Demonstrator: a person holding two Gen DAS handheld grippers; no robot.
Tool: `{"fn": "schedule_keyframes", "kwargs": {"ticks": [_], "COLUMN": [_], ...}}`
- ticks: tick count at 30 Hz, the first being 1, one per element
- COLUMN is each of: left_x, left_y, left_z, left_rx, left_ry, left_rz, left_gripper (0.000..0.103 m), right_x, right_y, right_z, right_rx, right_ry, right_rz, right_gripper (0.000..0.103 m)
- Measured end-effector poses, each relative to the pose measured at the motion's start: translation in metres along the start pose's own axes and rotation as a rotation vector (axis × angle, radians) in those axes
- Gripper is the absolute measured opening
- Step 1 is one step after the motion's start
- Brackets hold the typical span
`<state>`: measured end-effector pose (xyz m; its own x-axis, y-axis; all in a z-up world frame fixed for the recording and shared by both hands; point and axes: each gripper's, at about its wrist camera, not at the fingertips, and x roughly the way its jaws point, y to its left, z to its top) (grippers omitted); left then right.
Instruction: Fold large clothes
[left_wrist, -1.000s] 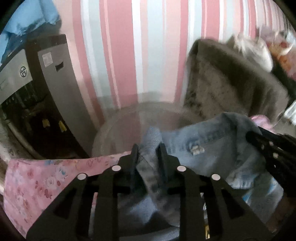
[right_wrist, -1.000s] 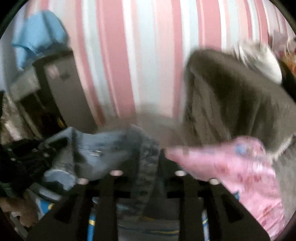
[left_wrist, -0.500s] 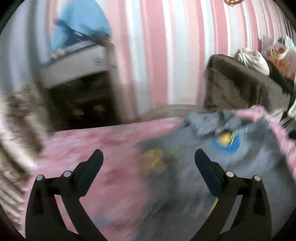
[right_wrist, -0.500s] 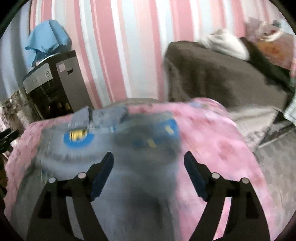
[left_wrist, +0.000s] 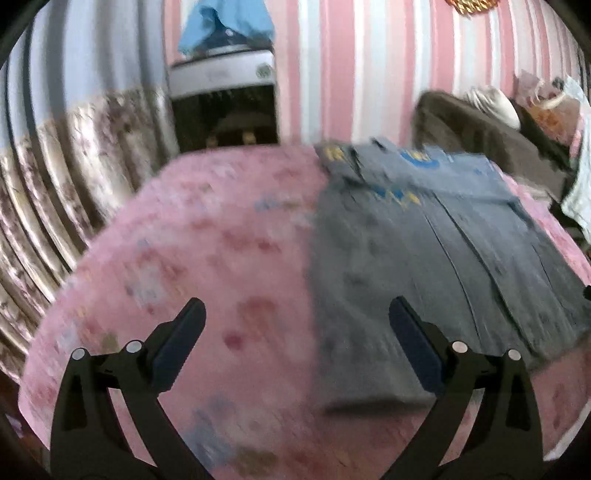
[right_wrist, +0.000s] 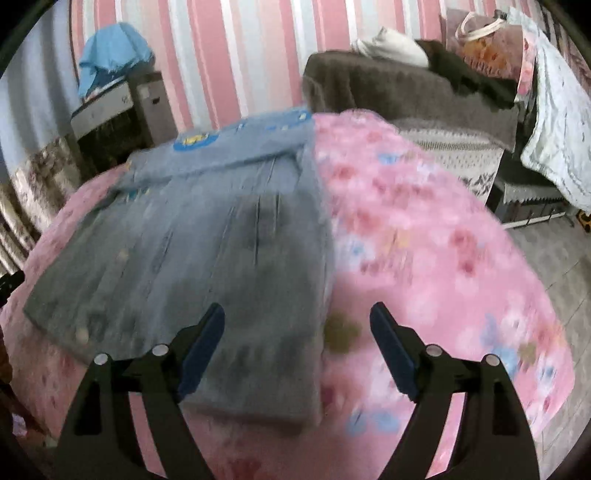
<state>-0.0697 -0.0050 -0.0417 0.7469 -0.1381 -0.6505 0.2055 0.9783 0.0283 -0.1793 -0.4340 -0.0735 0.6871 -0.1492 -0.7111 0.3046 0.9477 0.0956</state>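
A second ago both tongs pinched the denim garment (right_wrist: 207, 236); now left tongs (left_wrist: 295, 343) and right tongs (right_wrist: 297, 343) gape empty. It lies flat on the pink surface (right_wrist: 424, 240), long axis running away, collar far.

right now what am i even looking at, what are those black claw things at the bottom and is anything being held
The black claws are two-finger grippers that a person holds, one in each hand. Each carries a wide-angle camera looking forward along its fingers, so each picture shows its own gripper at the bottom edge.

One picture comes from the left gripper, the other from the right gripper. Both look at the same surface from slightly different sides.

On that surface lies a pink flowered cover, and on it a blue-grey denim garment spread out flat, with a blue and yellow patch near its far end. Behind are a striped pink wall and a brown sofa.

Nothing is held. Both grippers have just opened, their fingers stand wide apart above the cloth, and nothing sits between them. The pictures are blurred.
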Motion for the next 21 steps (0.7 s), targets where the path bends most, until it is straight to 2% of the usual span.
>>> {"fn": "schedule_keyframes", "kwargs": {"ticks": [2, 5, 6, 8, 10, 12, 13, 14, 15, 16, 18, 19, 21], "left_x": [0.008, 0.027, 0.031, 0.031, 0.035, 0.041, 0.04, 0.041, 0.041, 0.041, 0.037, 0.035, 0.029], "left_y": [-0.013, -0.021, -0.023, -0.028, -0.029, -0.029, -0.028, -0.03, -0.032, -0.035, -0.041, -0.041, -0.04], "left_z": [-0.01, -0.023, -0.027, -0.028, -0.025, -0.026, -0.025, -0.025, -0.026, -0.024, -0.022, -0.021, -0.017], "left_rx": [0.018, 0.014, 0.01, 0.031, 0.032, 0.016, 0.006, 0.0, -0.001, 0.005, 0.044, 0.049, 0.048], "left_ry": [0.045, 0.159, 0.184, 0.182, 0.191, 0.208, 0.199, 0.2, 0.193, 0.187, 0.154, 0.15, 0.133], "left_rz": [-0.011, -0.079, -0.087, -0.082, -0.069, -0.079, -0.09, -0.112, -0.136, -0.14, -0.12, -0.124, -0.147], "left_gripper": [0.099, 0.098, 0.092, 0.092, 0.092, 0.089, 0.085, 0.073, 0.061, 0.056, 0.036, 0.032, 0.015], "right_x": [0.005, 0.009, 0.009, 0.009, 0.011, 0.012, 0.012, 0.012, 0.011, 0.011, 0.01, 0.007, 0.001], "right_y": [0.002, 0.004, 0.005, 0.009, 0.008, 0.012, 0.014, 0.015, 0.017, 0.018, 0.019, 0.019, 0.023], "right_z": [-0.01, -0.02, -0.021, -0.022, -0.022, -0.021, -0.02, -0.018, -0.018, -0.016, -0.013, -0.01, -0.007], "right_rx": [0.015, 0.028, 0.026, 0.014, 0.004, 0.003, -0.009, -0.018, -0.024, -0.038, -0.051, -0.055, -0.084], "right_ry": [0.016, 0.02, 0.013, 0.001, 0.007, 0.007, 0.003, 0.001, 0.0, 0.003, 0.007, 0.003, -0.012], "right_rz": [0.005, 0.017, 0.016, 0.02, 0.033, 0.042, 0.036, 0.036, 0.035, 0.037, 0.05, 0.066, 0.07], "right_gripper": [0.081, 0.081, 0.08, 0.072, 0.05, 0.045, 0.036, 0.034, 0.023, 0.021, 0.016, 0.014, 0.013]}}
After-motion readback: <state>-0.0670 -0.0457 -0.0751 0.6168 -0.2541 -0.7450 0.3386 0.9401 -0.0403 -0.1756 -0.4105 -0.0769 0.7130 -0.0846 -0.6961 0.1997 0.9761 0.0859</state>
